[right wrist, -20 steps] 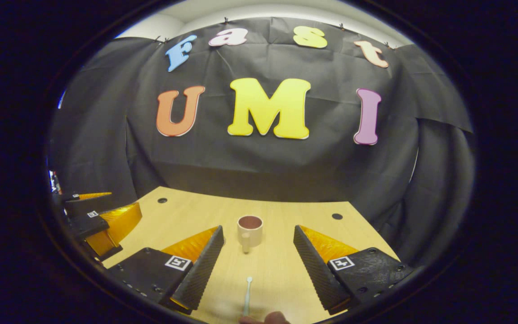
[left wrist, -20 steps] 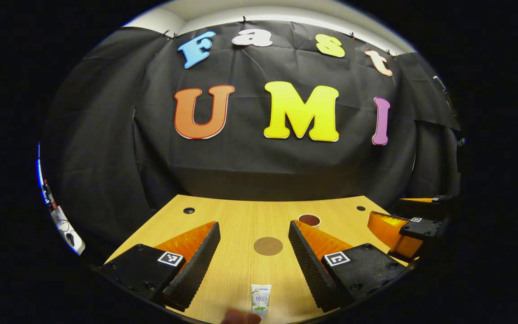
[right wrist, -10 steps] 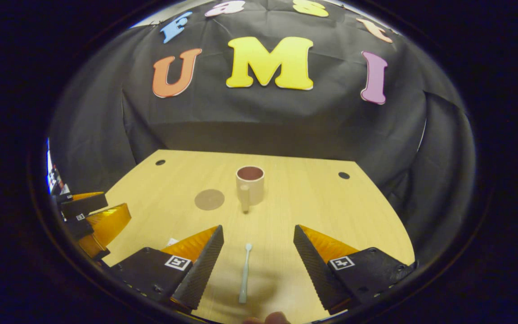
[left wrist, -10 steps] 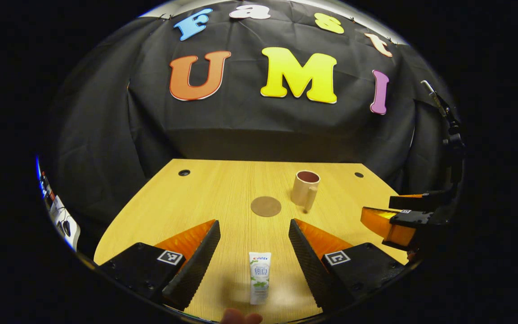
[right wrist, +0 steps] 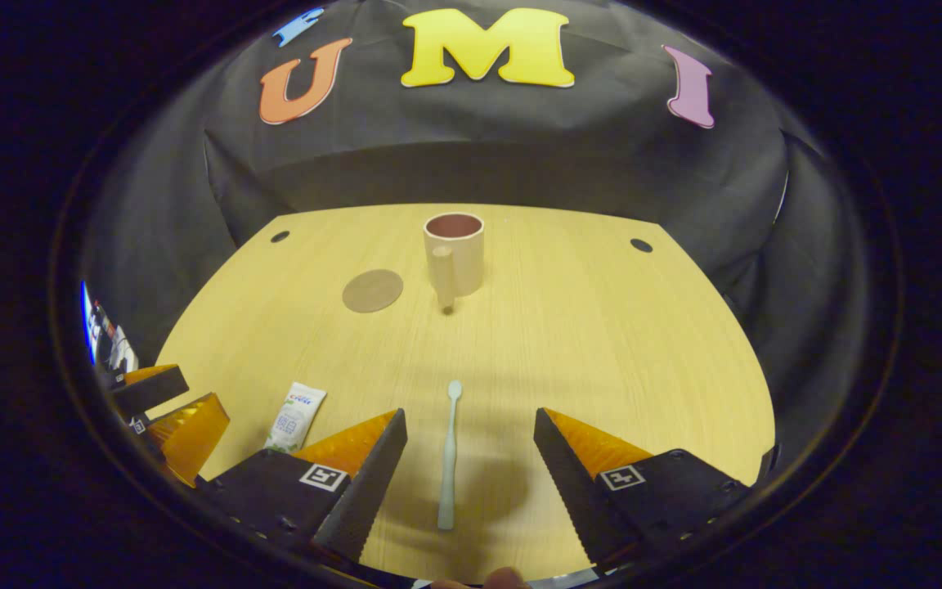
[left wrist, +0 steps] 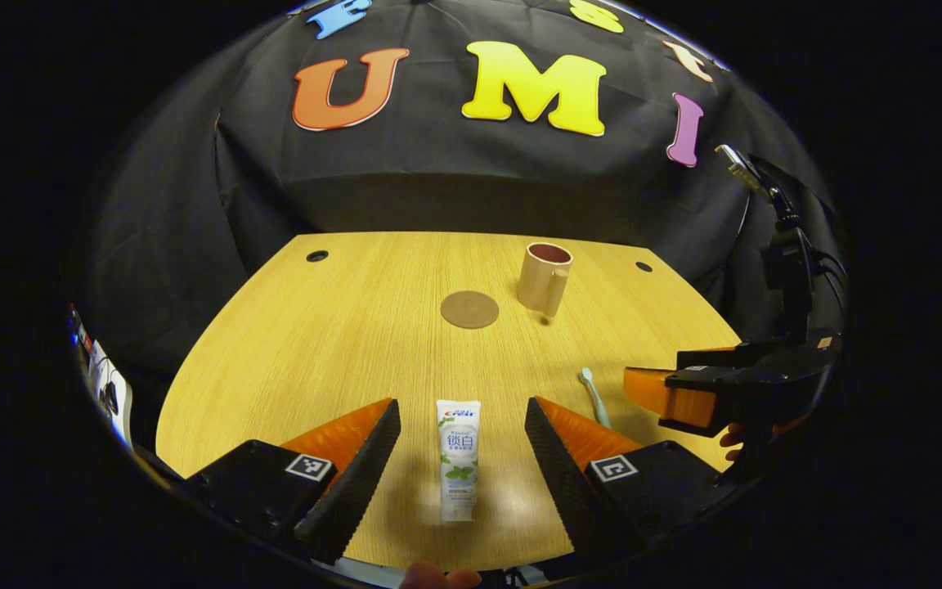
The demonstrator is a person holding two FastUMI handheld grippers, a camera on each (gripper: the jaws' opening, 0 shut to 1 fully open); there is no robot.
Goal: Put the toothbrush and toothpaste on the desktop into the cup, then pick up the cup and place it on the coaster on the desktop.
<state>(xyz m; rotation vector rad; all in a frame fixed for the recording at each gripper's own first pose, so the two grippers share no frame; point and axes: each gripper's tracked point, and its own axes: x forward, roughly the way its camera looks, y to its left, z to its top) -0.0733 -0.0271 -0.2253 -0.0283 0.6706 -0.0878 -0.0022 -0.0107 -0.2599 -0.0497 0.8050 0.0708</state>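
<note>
Left gripper [left wrist: 461, 458] gaping wide, hovering astride tube [left wrist: 459, 458] lying flat on desk [left wrist: 316, 343]. Right gripper [right wrist: 468, 466] also wide, straddling brush [right wrist: 447, 466].

Tube looking light, squashy: pinching mid-body advisable. Brush thin, stiff, slippery: taking handle. Cup [right wrist: 455, 254] empty, beside coaster [right wrist: 372, 290]. Tube print too small for reading.

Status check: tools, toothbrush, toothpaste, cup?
Both tools open. Left tool over toothpaste; right tool over toothbrush. Cup empty, beside coaster.
</note>
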